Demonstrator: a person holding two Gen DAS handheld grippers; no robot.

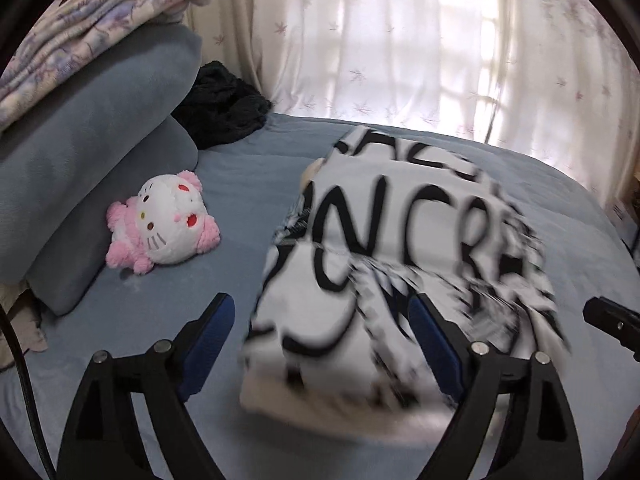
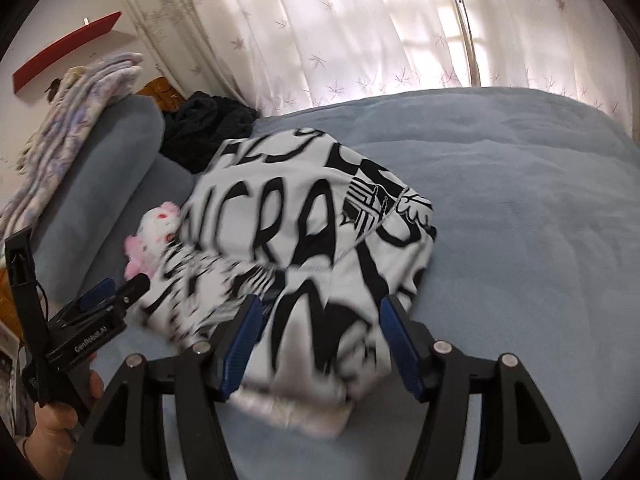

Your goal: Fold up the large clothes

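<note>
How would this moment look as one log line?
garment: folded bundle on bed | left gripper: open | right gripper: grip unclear

Left gripper [image 1: 320, 320] has its jaws spread wide, with the folded white garment with black lettering [image 1: 400, 248] lying blurry between them on the blue bedsheet [image 1: 240, 168]. A pink plush [image 1: 168, 226] sits by the grey pillows [image 1: 92, 152], curtain [image 1: 400, 40] behind.

A home bedroom, a bed [image 1: 240, 168] under a blue-grey cover, grey pillows [image 1: 100, 160] stacked at its head, folded floral blankets [image 1: 80, 32] on top, a pink-and-white plush toy [image 1: 168, 224], sheer flower-printed curtains [image 1: 400, 40] over a bright window
</note>
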